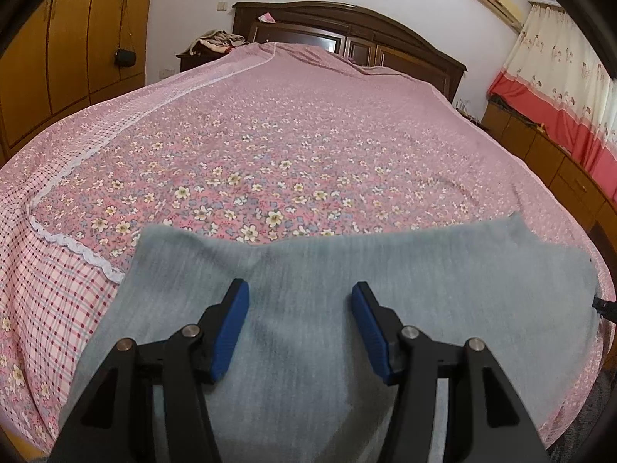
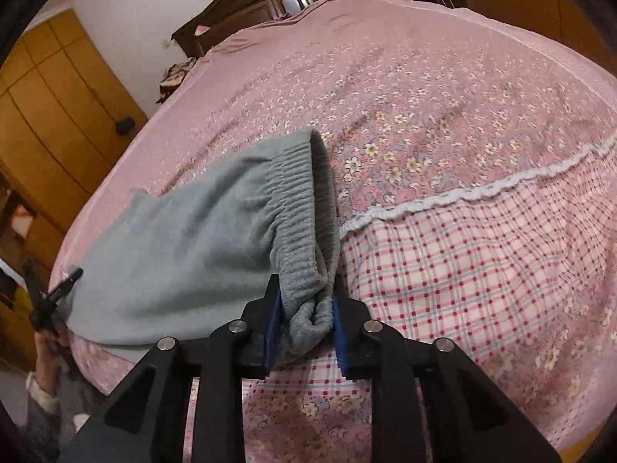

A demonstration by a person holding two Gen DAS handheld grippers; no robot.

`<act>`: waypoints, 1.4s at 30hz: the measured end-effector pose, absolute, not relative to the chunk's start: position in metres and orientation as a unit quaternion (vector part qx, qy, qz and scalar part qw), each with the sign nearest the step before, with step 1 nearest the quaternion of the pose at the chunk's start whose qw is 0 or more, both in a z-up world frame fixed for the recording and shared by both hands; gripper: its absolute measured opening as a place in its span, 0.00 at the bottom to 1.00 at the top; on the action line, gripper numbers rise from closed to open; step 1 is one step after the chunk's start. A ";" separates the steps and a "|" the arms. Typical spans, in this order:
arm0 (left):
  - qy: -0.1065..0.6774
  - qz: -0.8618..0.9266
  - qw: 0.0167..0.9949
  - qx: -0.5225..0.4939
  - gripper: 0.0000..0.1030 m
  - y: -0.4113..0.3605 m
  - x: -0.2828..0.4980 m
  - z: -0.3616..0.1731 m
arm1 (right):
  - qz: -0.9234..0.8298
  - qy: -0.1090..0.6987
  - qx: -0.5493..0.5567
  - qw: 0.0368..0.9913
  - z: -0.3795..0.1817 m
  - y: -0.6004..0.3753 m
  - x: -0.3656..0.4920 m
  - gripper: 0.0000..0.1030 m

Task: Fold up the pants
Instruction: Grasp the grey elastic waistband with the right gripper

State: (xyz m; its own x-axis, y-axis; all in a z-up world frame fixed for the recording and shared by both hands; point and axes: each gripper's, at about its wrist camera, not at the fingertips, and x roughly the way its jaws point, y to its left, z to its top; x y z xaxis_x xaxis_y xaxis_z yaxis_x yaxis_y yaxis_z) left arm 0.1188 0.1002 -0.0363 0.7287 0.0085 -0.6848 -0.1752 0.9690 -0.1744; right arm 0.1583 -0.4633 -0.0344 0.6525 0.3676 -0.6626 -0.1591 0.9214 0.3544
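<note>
Grey-blue pants (image 1: 385, 266) lie across the near edge of the bed. My left gripper (image 1: 300, 285) hovers over the cloth, open, its blue pads (image 1: 231, 328) wide apart with nothing pinched between them. In the right wrist view the pants (image 2: 173, 250) stretch away to the left, and their ribbed waistband (image 2: 293, 200) runs down into my right gripper (image 2: 304, 310), which is shut on a bunched corner of it. The left gripper (image 2: 52, 293) shows at the far left of that view, held by a hand (image 2: 48, 343) at the pants' other end.
The bed carries a pink floral cover (image 1: 289, 135) with a plaid border (image 2: 462, 262) and white lace trim (image 2: 482, 193). A dark wooden headboard (image 1: 347, 27) stands at the far end. Orange wardrobes (image 1: 77, 38) are at the left, low cabinets (image 1: 559, 162) and a curtain at the right.
</note>
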 end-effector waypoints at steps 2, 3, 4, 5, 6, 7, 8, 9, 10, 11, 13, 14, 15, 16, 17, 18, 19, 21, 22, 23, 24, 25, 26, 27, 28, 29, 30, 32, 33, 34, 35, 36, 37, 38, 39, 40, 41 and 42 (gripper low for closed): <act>0.364 0.049 0.923 -0.114 0.57 0.100 0.118 -0.037 | 0.140 0.364 0.142 0.910 -0.025 -0.467 0.154 0.34; 0.363 0.049 0.923 -0.113 0.57 0.100 0.118 -0.037 | 0.136 0.355 0.147 0.913 -0.023 -0.472 0.151 0.40; 0.363 0.049 0.924 -0.112 0.57 0.100 0.118 -0.037 | 0.137 0.349 0.160 0.913 -0.022 -0.477 0.151 0.42; 0.363 0.050 0.924 -0.112 0.57 0.100 0.118 -0.037 | 0.142 0.348 0.174 0.910 -0.021 -0.481 0.151 0.43; 0.362 0.051 0.924 -0.111 0.57 0.099 0.118 -0.037 | 0.151 0.346 0.198 0.904 -0.022 -0.486 0.156 0.43; 0.362 0.051 0.924 -0.111 0.57 0.099 0.118 -0.037 | 0.157 0.344 0.224 0.898 -0.022 -0.493 0.157 0.43; 0.362 0.051 0.924 -0.110 0.57 0.099 0.118 -0.037 | 0.154 0.341 0.238 0.896 -0.022 -0.497 0.157 0.43; 0.362 0.052 0.924 -0.110 0.57 0.099 0.118 -0.037 | 0.145 0.342 0.245 0.895 -0.023 -0.501 0.156 0.43; 0.362 0.051 0.925 -0.109 0.57 0.099 0.118 -0.037 | 0.134 0.347 0.247 0.895 -0.023 -0.502 0.157 0.43; 0.361 0.051 0.925 -0.109 0.57 0.099 0.117 -0.036 | 0.136 0.352 0.248 0.892 -0.024 -0.501 0.157 0.43; 0.360 0.051 0.925 -0.110 0.57 0.099 0.116 -0.035 | 0.154 0.366 0.240 0.886 -0.025 -0.493 0.158 0.43; 0.359 0.051 0.925 -0.110 0.57 0.099 0.115 -0.035 | 0.160 0.375 0.229 0.884 -0.025 -0.486 0.158 0.43; 0.359 0.051 0.925 -0.110 0.57 0.099 0.115 -0.035 | 0.162 0.381 0.222 0.883 -0.025 -0.482 0.161 0.43; 0.359 0.051 0.925 -0.109 0.57 0.100 0.115 -0.035 | 0.161 0.390 0.208 0.883 -0.025 -0.477 0.162 0.43; 0.360 0.052 0.925 -0.108 0.57 0.099 0.115 -0.035 | 0.156 0.393 0.193 0.885 -0.024 -0.472 0.163 0.43; 0.359 0.053 0.926 -0.105 0.57 0.098 0.114 -0.035 | 0.148 0.394 0.180 0.889 -0.023 -0.468 0.163 0.38; 0.359 0.055 0.926 -0.102 0.57 0.097 0.114 -0.035 | 0.130 0.390 0.167 0.896 -0.020 -0.467 0.163 0.28; 0.360 0.056 0.926 -0.094 0.57 0.095 0.114 -0.035 | 0.123 0.374 0.166 0.904 -0.014 -0.467 0.161 0.15; 0.360 0.057 0.926 -0.092 0.57 0.094 0.114 -0.035 | 0.119 0.371 0.169 0.905 -0.009 -0.466 0.158 0.15; 0.361 0.057 0.926 -0.092 0.57 0.093 0.115 -0.035 | 0.116 0.373 0.169 0.905 -0.006 -0.468 0.153 0.15; 0.361 0.056 0.926 -0.093 0.57 0.093 0.115 -0.035 | 0.112 0.371 0.168 0.906 -0.002 -0.470 0.147 0.14; 0.362 0.056 0.926 -0.095 0.58 0.093 0.115 -0.035 | 0.109 0.368 0.175 0.907 0.002 -0.471 0.142 0.14; 0.362 0.055 0.925 -0.096 0.58 0.093 0.116 -0.035 | 0.106 0.373 0.181 0.904 0.004 -0.473 0.138 0.14; 0.363 0.055 0.925 -0.098 0.58 0.094 0.116 -0.035 | 0.102 0.377 0.185 0.902 0.006 -0.469 0.140 0.14; 0.363 0.055 0.925 -0.098 0.58 0.093 0.117 -0.035 | 0.098 0.379 0.186 0.901 0.010 -0.473 0.138 0.14; 0.363 0.055 0.925 -0.098 0.58 0.094 0.117 -0.035 | 0.094 0.382 0.183 0.901 0.011 -0.477 0.136 0.14; 0.363 0.055 0.925 -0.098 0.58 0.094 0.118 -0.035 | 0.094 0.388 0.181 0.899 0.010 -0.478 0.135 0.14; 0.363 0.055 0.925 -0.095 0.58 0.094 0.118 -0.034 | 0.092 0.403 0.193 0.890 0.005 -0.481 0.140 0.14; 0.363 0.055 0.925 -0.095 0.58 0.094 0.118 -0.034 | 0.092 0.410 0.197 0.886 0.000 -0.482 0.141 0.14; 0.364 0.054 0.925 -0.096 0.58 0.094 0.119 -0.034 | 0.084 0.419 0.194 0.883 -0.007 -0.481 0.143 0.14; 0.363 0.054 0.925 -0.097 0.58 0.094 0.119 -0.034 | 0.079 0.424 0.192 0.882 -0.015 -0.476 0.142 0.14; 0.363 0.053 0.925 -0.098 0.58 0.095 0.119 -0.034 | 0.078 0.431 0.188 0.879 -0.022 -0.475 0.144 0.15; 0.363 0.052 0.925 -0.098 0.58 0.095 0.119 -0.034 | 0.074 0.437 0.180 0.878 -0.028 -0.474 0.144 0.15; 0.363 0.051 0.925 -0.096 0.58 0.095 0.119 -0.034 | 0.073 0.438 0.176 0.879 -0.031 -0.474 0.145 0.16; 0.364 0.051 0.925 -0.095 0.58 0.095 0.119 -0.034 | 0.077 0.437 0.175 0.879 -0.033 -0.475 0.145 0.17; 0.364 0.052 0.925 -0.091 0.58 0.094 0.118 -0.033 | 0.080 0.434 0.180 0.879 -0.032 -0.477 0.144 0.20; 0.365 0.056 0.925 -0.086 0.58 0.093 0.118 -0.032 | 0.079 0.431 0.183 0.880 -0.029 -0.478 0.142 0.26; 0.370 0.063 0.924 -0.074 0.58 0.089 0.117 -0.028 | 0.075 0.428 0.181 0.882 -0.026 -0.479 0.138 0.30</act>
State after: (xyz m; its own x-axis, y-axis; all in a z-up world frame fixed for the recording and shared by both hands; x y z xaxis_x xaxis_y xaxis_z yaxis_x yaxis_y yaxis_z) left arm 0.1170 0.0894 -0.0281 0.7178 0.0620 -0.6935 -0.1710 0.9812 -0.0893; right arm 0.1384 -0.4794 -0.0258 0.6222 0.2883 -0.7278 0.0221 0.9229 0.3844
